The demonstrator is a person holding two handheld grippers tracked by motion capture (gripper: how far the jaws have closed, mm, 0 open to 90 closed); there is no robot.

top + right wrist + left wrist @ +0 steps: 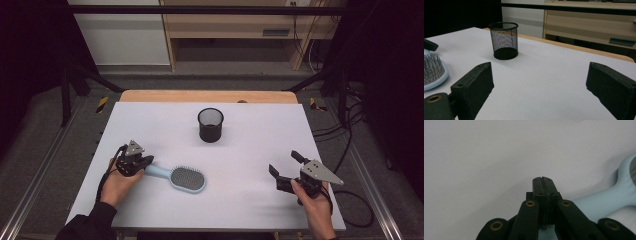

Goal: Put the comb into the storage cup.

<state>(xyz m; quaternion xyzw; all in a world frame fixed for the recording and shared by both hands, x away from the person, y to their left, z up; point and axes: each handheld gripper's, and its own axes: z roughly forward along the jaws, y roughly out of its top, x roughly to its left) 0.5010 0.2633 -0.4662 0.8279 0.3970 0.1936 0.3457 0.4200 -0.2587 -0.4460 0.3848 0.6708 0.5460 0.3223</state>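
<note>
A light blue hairbrush (182, 178) lies bristles-up on the white table, its handle pointing left. My left gripper (145, 162) sits low over the end of that handle. In the left gripper view the left gripper (542, 178) has its jaws pressed together with nothing between them, and the brush handle (604, 200) runs beneath and to the right of them. My right gripper (285, 170) rests open near the table's front right. In its own view the right gripper (539, 82) holds nothing, with the brush head (432, 70) at far left.
A black mesh cup (210, 125) stands upright at the table's middle back; the same cup (504, 40) shows ahead-left in the right gripper view. The white table (260, 145) ends at a wooden strip at the back. Cables lie on the floor to the right.
</note>
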